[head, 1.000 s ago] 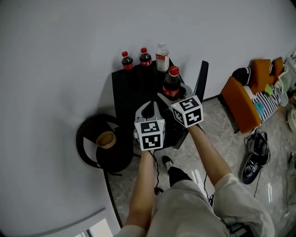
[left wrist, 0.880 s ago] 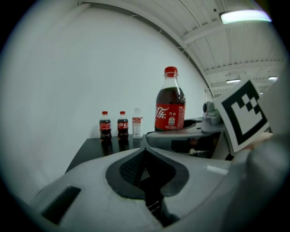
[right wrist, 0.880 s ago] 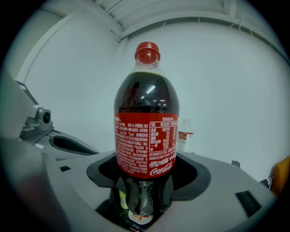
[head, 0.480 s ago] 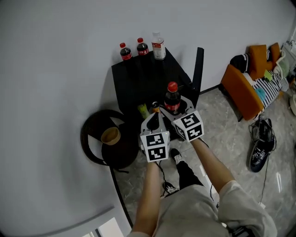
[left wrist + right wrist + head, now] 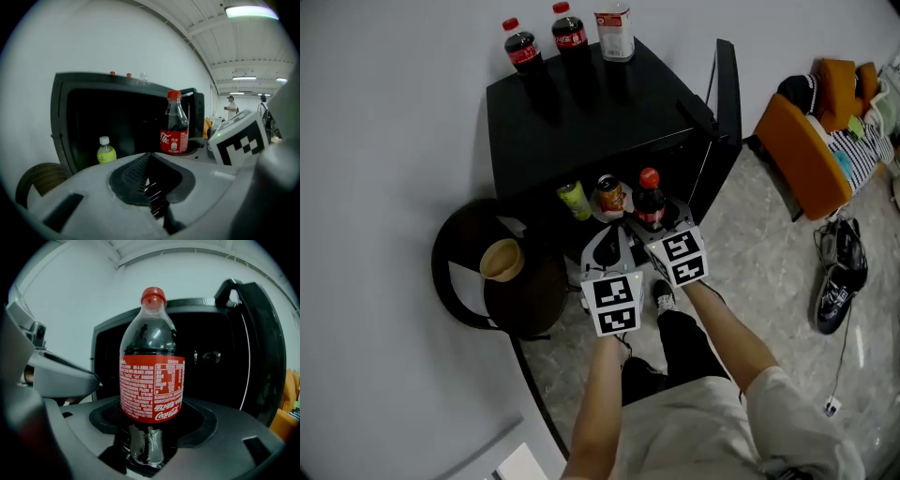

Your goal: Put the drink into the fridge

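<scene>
A cola bottle [image 5: 650, 199] with a red cap and red label stands upright in my right gripper [image 5: 656, 223], which is shut on its lower body [image 5: 151, 376]. It hangs just in front of the open black mini fridge [image 5: 581, 122], level with the dark inside. My left gripper [image 5: 607, 247] is beside it on the left, jaws shut with nothing between them [image 5: 149, 180]. The left gripper view also shows the held cola bottle [image 5: 174, 124] to the right. A green bottle [image 5: 573, 199] and a can [image 5: 609, 195] stand inside the fridge at its front.
The fridge door [image 5: 727, 103] is swung open on the right. Two cola bottles [image 5: 522, 47] and a clear bottle [image 5: 614, 23] stand on the fridge top. A round dark stool [image 5: 487, 291] sits left of the fridge. An orange chair [image 5: 797, 155] and shoes [image 5: 839, 281] lie to the right.
Both grippers and the cola bottle came down from the fridge top to the front of the open compartment. The green bottle and the can inside came into view.
</scene>
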